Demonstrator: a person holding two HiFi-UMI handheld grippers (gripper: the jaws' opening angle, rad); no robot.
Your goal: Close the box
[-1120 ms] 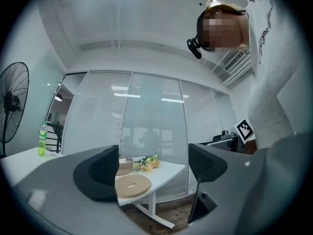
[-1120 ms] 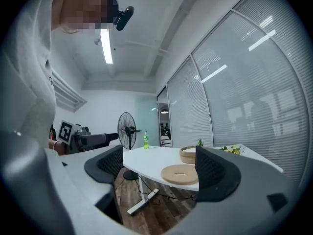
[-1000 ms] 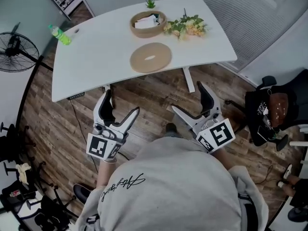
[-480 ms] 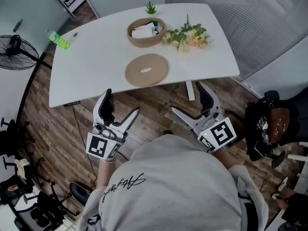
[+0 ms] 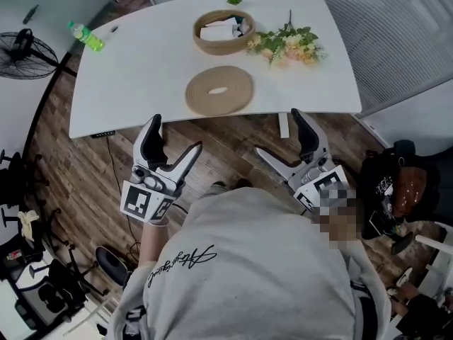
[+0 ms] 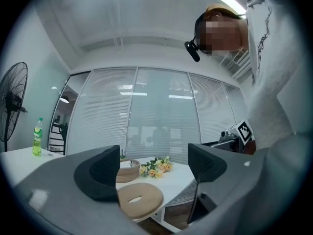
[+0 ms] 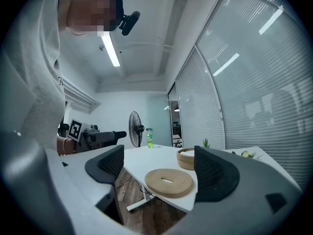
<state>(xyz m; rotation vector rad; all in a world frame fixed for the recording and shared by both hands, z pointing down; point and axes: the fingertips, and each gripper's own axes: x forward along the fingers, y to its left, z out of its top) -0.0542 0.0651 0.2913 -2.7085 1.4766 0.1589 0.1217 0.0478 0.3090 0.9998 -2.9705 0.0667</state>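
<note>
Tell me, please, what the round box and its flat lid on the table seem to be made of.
Box: tan, matte, probably coiled rope or woven fibre; its wall shows stacked horizontal ridges. Lid: likely the same, matte tan, with concentric coiled rings around a central slot. Exact fibre cannot be told.

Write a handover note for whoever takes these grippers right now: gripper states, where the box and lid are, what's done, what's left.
Grippers: the left gripper is open and empty, and so is the right gripper. Both are held short of the near edge of the table.
Things: the woven box sits toward the far side of the table, uncovered, with items inside. The lid lies flat on the table, nearer you and apart from the box.
Done: nothing yet.
Left: pick up the lid and set it on the box.
</note>
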